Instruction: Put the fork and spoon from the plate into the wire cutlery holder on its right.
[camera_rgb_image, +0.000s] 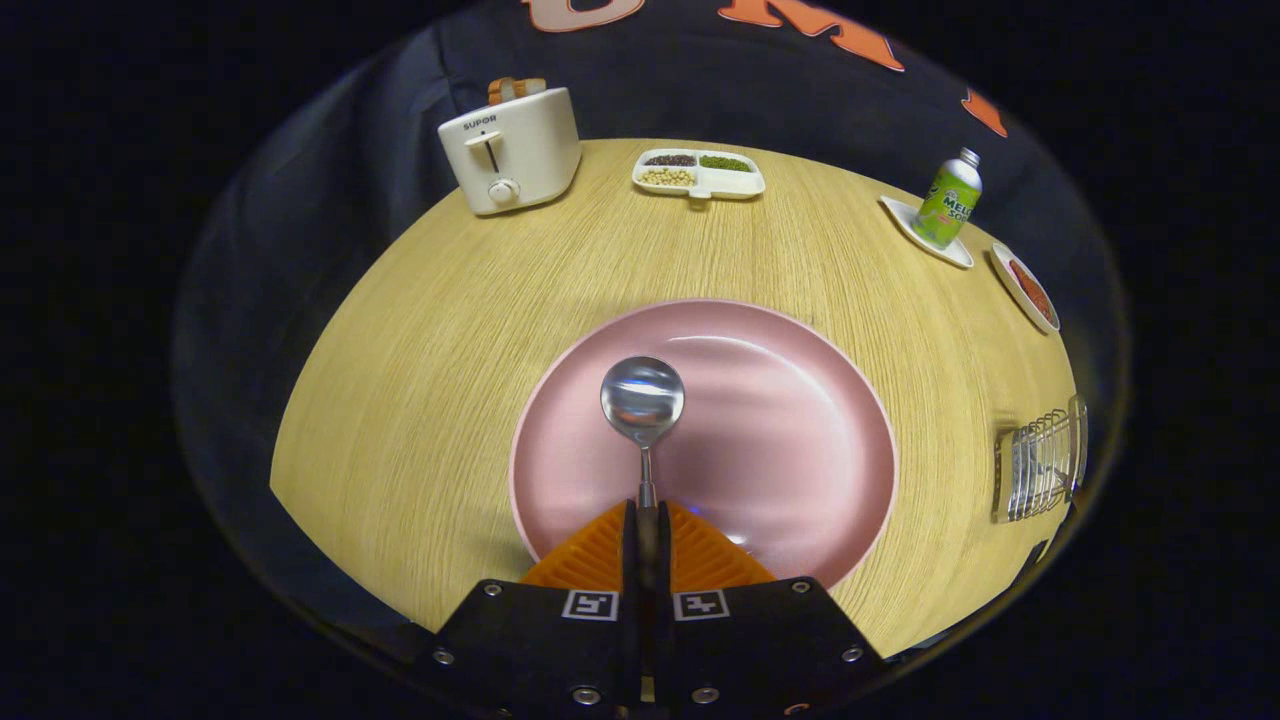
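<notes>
Gripper (647, 520) clenched on the spoon (642, 405): both fingers press the handle between them, almost no gap. The spoon's bowl points away, just ahead of the fingertips, over the near-middle of the pink plate (780, 440). Whether the bowl touches the plate or hangs above it: cannot tell.

Plate sits on a round wooden table (450, 330), near side, directly beyond the fingers.

Wire holder (1040, 462) stands at the table's right edge, right of the plate and apart from it. Something pale and metallic shows inside the wires; too small and distorted to say what it is.

Far side of the table:
- toaster (512, 150) at far left, two slices of bread (516, 89) sticking out of the top.
- divided tray (698, 173) at far centre, three compartments holding dark, green and pale grains or beans.
- green bottle (948, 200) at far right, upright on a small white dish (900, 212).
- a second small dish (1024, 287) just right of and nearer than the bottle, with something red in it.
</notes>
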